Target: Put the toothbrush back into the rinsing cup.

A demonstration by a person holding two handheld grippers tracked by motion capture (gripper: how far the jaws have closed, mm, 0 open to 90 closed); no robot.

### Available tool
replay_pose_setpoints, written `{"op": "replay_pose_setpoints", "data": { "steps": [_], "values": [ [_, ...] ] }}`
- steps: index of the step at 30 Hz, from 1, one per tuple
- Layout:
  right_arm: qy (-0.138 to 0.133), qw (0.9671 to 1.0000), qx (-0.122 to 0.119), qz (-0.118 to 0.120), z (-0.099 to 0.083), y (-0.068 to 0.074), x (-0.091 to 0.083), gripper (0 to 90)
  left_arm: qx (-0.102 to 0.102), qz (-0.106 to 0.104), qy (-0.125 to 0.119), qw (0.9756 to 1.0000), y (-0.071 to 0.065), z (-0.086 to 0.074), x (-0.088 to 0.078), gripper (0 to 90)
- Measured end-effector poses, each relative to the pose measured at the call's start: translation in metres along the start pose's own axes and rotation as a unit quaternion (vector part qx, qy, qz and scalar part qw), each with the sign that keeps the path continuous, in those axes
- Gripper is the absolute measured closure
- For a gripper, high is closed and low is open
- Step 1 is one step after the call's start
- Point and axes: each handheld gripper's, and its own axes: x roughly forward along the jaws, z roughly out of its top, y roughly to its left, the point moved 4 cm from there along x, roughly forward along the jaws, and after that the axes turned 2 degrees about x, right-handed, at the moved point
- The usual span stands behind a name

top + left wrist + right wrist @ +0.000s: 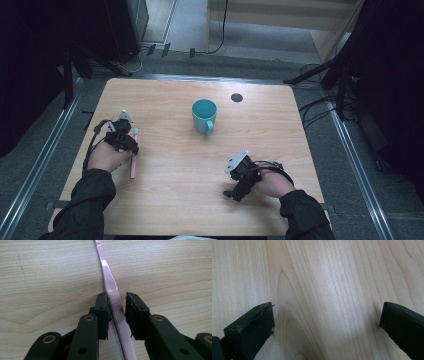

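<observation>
Bench: light wood top, near edge cut off at bottom of high view; small dark round spot toward far right, too small to tell what it is.
Person: both forearms in dark sleeves come in from bottom, cut off at frame edge.
Cup: teal, upright, mid-bench toward far side, handle facing near side; inside not clear.
Right hand-held gripper: near right part of bench, well apart from cup; in right gripper view jaws stand wide apart w/ bare wood between.
Left hand-held gripper: at left side of bench; jaws either side of toothbrush handle, narrow gaps, not yet clamped.
Toothbrush: pink, lying flat on bench; head end cut off at top of left gripper view, bristles hard to make out in high view.
</observation>
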Motion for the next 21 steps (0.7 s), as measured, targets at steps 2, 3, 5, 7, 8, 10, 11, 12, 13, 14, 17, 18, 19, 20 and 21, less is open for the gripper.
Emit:
{"op": "replay_pose_setpoints", "data": {
  "steps": [2, 3, 5, 7, 8, 10, 11, 12, 13, 14, 17, 18, 19, 20, 21],
  "values": [
    [0.000, 1.0000, 0.000, 0.000, -0.0001, 0.0000, 0.0000, 0.0, 0.003, 0.002, 0.003, 1.0000, -0.0001, -0.0002, 0.0006, 72.0],
    [-0.001, 1.0000, 0.000, 0.000, -0.0001, 0.0000, 0.0000, 0.0, 0.002, 0.002, 0.004, 1.0000, 0.0000, -0.0002, 0.0010, 72.1],
    [-0.001, 1.0000, -0.001, -0.002, -0.0001, -0.0002, -0.0001, 0.0, 0.000, 0.001, 0.006, 1.0000, 0.0000, -0.0003, 0.0016, 72.1],
    [0.000, 1.0000, 0.000, 0.000, -0.0001, 0.0000, 0.0000, 0.0, 0.000, 0.004, 0.006, 1.0000, 0.0003, -0.0004, 0.0025, 72.1],
    [-0.001, 1.0000, 0.000, 0.000, -0.0001, 0.0000, 0.0000, 0.0, 0.001, 0.004, 0.009, 1.0000, 0.0003, -0.0005, 0.0027, 72.5],
    [-0.001, 1.0000, 0.000, -0.001, -0.0001, -0.0002, -0.0001, 0.0, 0.004, 0.004, 0.008, 1.0000, 0.0001, -0.0004, 0.0028, 73.2],
    [-0.001, 1.0000, -0.001, -0.001, -0.0001, -0.0002, -0.0001, 0.0, 0.004, 0.004, 0.009, 0.9999, 0.0000, -0.0004, 0.0028, 73.6],
    [-0.001, 1.0000, -0.001, -0.001, -0.0001, -0.0002, -0.0001, 0.0, 0.006, 0.005, 0.008, 0.9999, 0.0003, -0.0004, 0.0028, 73.6],
    [-0.001, 1.0000, -0.001, -0.001, -0.0001, -0.0002, -0.0001, 0.0, 0.007, 0.006, 0.008, 0.9999, 0.0003, -0.0005, 0.0029, 74.0],
    [-0.001, 1.0000, -0.001, -0.002, -0.0001, -0.0002, -0.0001, 0.0, 0.008, 0.006, 0.008, 0.9999, 0.0003, -0.0006, 0.0030, 75.1],
    [-0.001, 1.0000, -0.001, -0.001, -0.0001, -0.0002, -0.0001, 0.0, 0.007, 0.006, 0.009, 0.9999, 0.0005, -0.0008, 0.0031, 76.7],
    [-0.001, 1.0000, -0.001, -0.002, -0.0001, -0.0002, -0.0001, 0.0, 0.008, 0.007, 0.008, 0.9999, 0.0007, -0.0008, 0.0032, 77.2],
    [-0.001, 1.0000, 0.000, -0.002, -0.0001, -0.0001, -0.0001, 0.0, 0.010, 0.007, 0.009, 0.9999, 0.0010, -0.0008, 0.0031, 77.7],
    [-0.001, 1.0000, 0.000, -0.001, -0.0001, -0.0001, -0.0001, 0.0, 0.009, 0.006, 0.010, 0.9999, 0.0009, -0.0007, 0.0030, 78.0],
    [-0.001, 1.0000, 0.000, -0.002, -0.0001, -0.0001, -0.0001, 0.0, 0.009, 0.006, 0.012, 0.9999, 0.0010, -0.0004, 0.0030, 78.1]
  ]
}}
